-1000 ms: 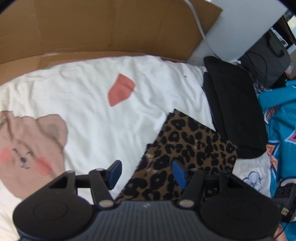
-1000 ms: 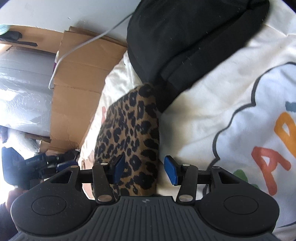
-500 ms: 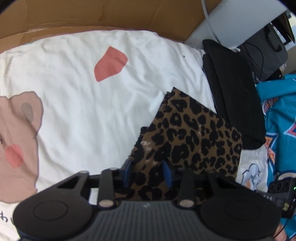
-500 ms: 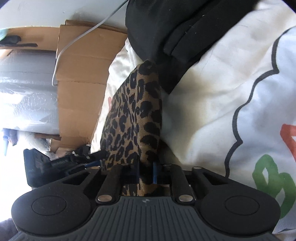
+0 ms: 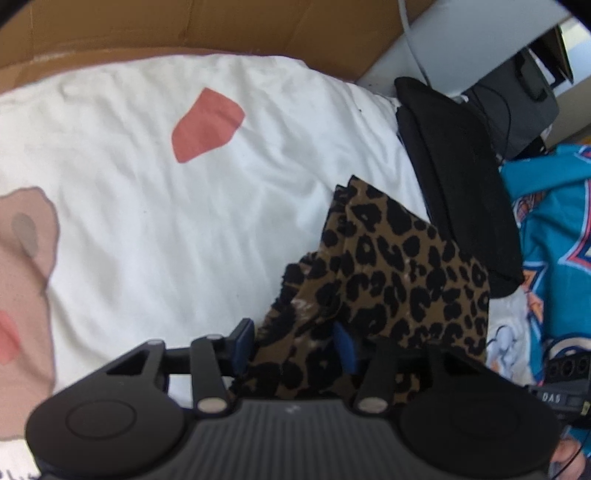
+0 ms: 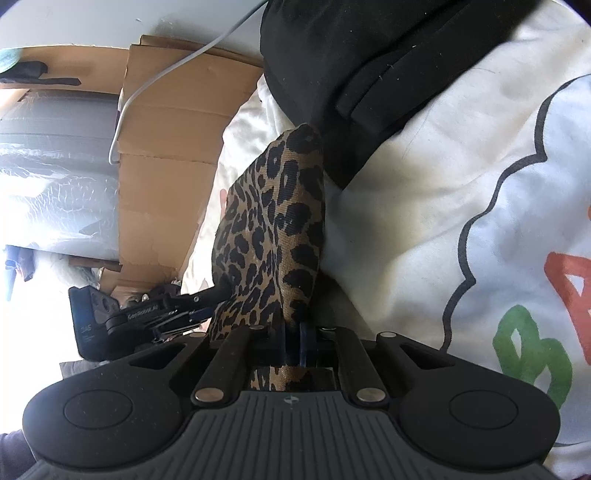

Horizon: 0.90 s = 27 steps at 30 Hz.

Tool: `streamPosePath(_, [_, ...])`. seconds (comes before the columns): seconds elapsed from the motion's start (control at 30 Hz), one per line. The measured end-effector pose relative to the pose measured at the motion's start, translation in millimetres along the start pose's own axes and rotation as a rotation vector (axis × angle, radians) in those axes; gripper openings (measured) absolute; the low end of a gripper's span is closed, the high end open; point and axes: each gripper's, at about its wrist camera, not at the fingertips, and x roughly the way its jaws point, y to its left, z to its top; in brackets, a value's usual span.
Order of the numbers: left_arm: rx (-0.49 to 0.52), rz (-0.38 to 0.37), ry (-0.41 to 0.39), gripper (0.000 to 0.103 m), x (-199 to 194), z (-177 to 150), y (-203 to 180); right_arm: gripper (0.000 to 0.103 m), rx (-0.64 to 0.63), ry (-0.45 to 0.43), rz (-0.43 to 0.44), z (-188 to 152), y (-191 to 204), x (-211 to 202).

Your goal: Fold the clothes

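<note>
Leopard-print cloth (image 5: 402, 273), clamped by right tool (image 6: 292, 341), half-parted left tool (image 5: 293, 345) astride, lies on white printed bedding (image 5: 155, 206) beside cardboard (image 5: 207, 26).

**Right gripper pinches the leopard-print cloth**

The right gripper (image 6: 293, 341) has its blue pads pressed together on a raised fold of the leopard-print cloth (image 6: 273, 221). Beyond the cloth and touching its far tip lies a black garment (image 6: 369, 55). Right of the cloth spreads a white sheet (image 6: 424, 192) with coloured letters. Left of the cloth, the left gripper (image 6: 207, 295) reaches its edge, with cardboard (image 6: 162, 184) behind.
</note>
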Motion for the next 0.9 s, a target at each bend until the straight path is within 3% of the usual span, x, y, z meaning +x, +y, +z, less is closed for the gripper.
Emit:
streamPosePath(0.17, [0.010, -0.042, -0.011, 0.051, 1.7, -0.8, 2.7, 0.010, -0.020, -0.008, -0.008, 1.9, 6.7, 2.6])
streamPosePath(0.23, [0.021, -0.055, -0.016, 0.046, -1.0, -0.4, 3.9, 0.010, -0.010, -0.015, -0.005, 0.3, 5.9, 3.4])
streamPosePath(0.3, [0.015, -0.073, -0.029, 0.031, -7.4, -0.1, 7.7, 0.011, -0.017, -0.021, -0.004, -0.3, 8.0, 4.6])
streamPosePath(0.43, [0.004, -0.108, -0.052, 0.020, -19.9, 0.6, 15.0, 0.010, -0.037, -0.033, 0.040, -1.6, 15.8, -0.5])
streamPosePath(0.53, [-0.011, -0.096, -0.025, 0.032, -19.2, 3.1, 18.0, 0.011, -0.051, -0.030, 0.025, -1.5, 18.0, -1.8])
streamPosePath(0.6, [-0.030, -0.079, -0.011, 0.062, -16.5, 5.5, 19.3, 0.025, -0.043, -0.025, -0.001, -1.2, 14.8, -1.0])
streamPosePath(0.63, [-0.039, -0.074, -0.011, 0.066, -14.2, 6.7, 19.8, 0.030, -0.036, -0.023, -0.009, -1.3, 12.9, -0.5])
streamPosePath(0.67, [-0.050, -0.077, -0.004, 0.067, -11.3, 8.4, 21.6, 0.037, -0.027, -0.024, -0.008, -1.4, 11.0, -0.5])
streamPosePath(0.73, [-0.085, -0.100, 0.020, 0.067, -5.6, 11.6, 26.9, 0.038, -0.010, -0.029, -0.001, -1.5, 8.0, -0.7])
streamPosePath(0.9, [-0.052, -0.166, 0.067, 0.067, 4.0, 17.5, 22.8, 0.038, 0.035, -0.042, -0.002, 0.3, 0.7, 3.8])
